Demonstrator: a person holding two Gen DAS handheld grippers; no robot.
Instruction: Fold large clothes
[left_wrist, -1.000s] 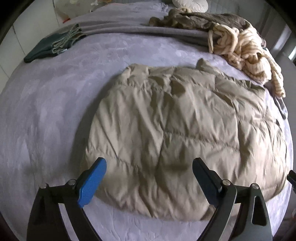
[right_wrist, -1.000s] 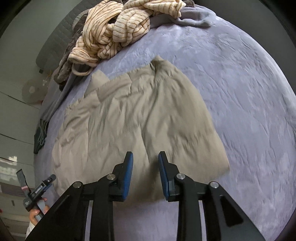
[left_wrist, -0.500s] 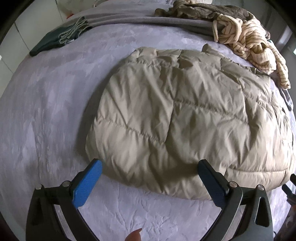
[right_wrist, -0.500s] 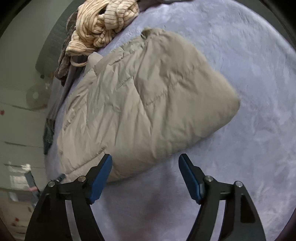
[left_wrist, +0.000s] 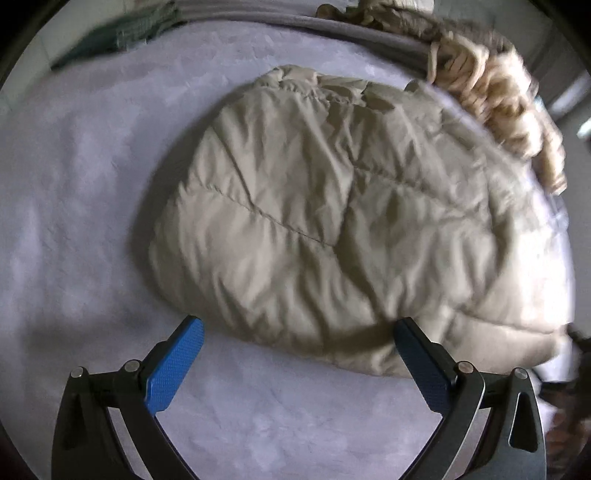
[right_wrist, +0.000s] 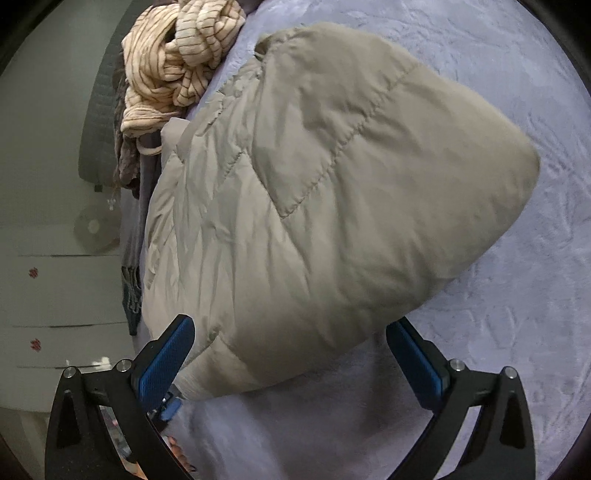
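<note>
On the bed (left_wrist: 74, 177), in the left wrist view, we are seeing the beige puffer jacket (left_wrist: 351, 221) lying folded and puffed up on the lavender bedspread, right of centre. The left tool (left_wrist: 295, 328) is hanging just at the jacket's near edge with its blue pads spread wide, holding nothing; the right-hand pad is overlapping the hem in the picture, and we cannot tell whether it is touching. A striped cream garment (left_wrist: 491, 99) is piled behind the jacket at the far right, touching its far edge, and a dark green garment (left_wrist: 122, 33) is lying at the far left, well apart. This view is blurred.

In the right wrist view, we are looking at the same jacket (right_wrist: 332, 192) filling the middle, its quilted seams showing, one rounded corner pointing right over the bedspread (right_wrist: 517, 332). The right tool (right_wrist: 291, 328) is also spread wide and empty, its pads straddling the jacket's near edge. The striped garment (right_wrist: 177, 62) is sitting at the top left beside the jacket's collar end.
</note>
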